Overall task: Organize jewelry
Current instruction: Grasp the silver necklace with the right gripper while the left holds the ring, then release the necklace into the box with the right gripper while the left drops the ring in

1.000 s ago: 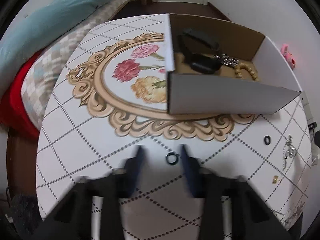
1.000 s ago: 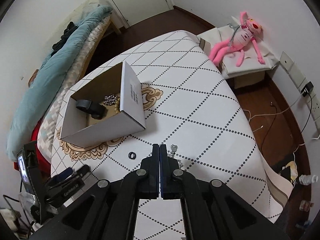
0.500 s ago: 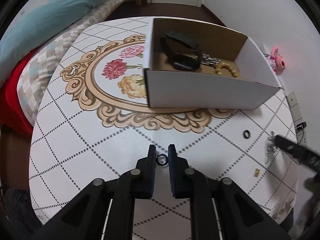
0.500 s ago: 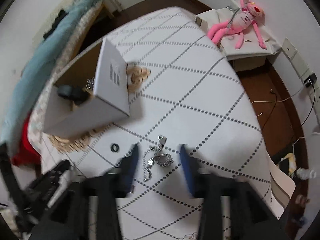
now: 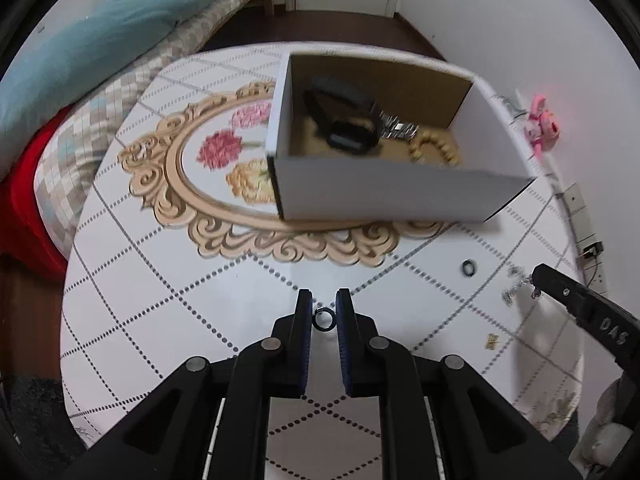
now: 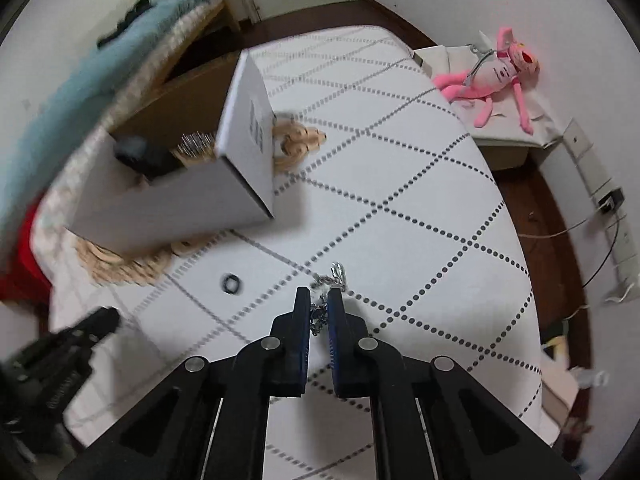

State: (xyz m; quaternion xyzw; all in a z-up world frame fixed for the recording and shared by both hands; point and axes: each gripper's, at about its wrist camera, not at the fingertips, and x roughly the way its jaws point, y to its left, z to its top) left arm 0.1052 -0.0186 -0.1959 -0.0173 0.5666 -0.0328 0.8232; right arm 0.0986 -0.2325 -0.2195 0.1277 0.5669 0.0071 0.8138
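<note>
On the table (image 5: 120, 300), by the left edge, lie a red cloth and a blue quilt (image 5: 80, 40) on the bed alongside. Near the front edge the left gripper (image 5: 323, 312) has its jaws closed almost together on a dark ring (image 5: 322, 319), which sits upright between the blue pads (image 5: 305, 320). Behind it, toward the middle of the table, stands an open box (image 5: 380, 196) over the gold floral print; inside it lie a black watch (image 5: 344, 136), a metal band (image 5: 396, 130) and a bead bracelet (image 5: 434, 150). Right of the left gripper a second ring (image 5: 469, 268) lies flat on the table, well apart from the box. Further right, near the right edge, the right gripper (image 6: 319, 308) has its jaws nearly closed around a silver chain (image 6: 332, 276), part of which lies between the pads and part on the table just beyond the tips; whether the pads actually pinch it I cannot tell. A small gold piece (image 5: 491, 342) lies by the front-right edge. Off the table to the right a pink toy (image 6: 496, 76) rests on a low white stand.
</note>
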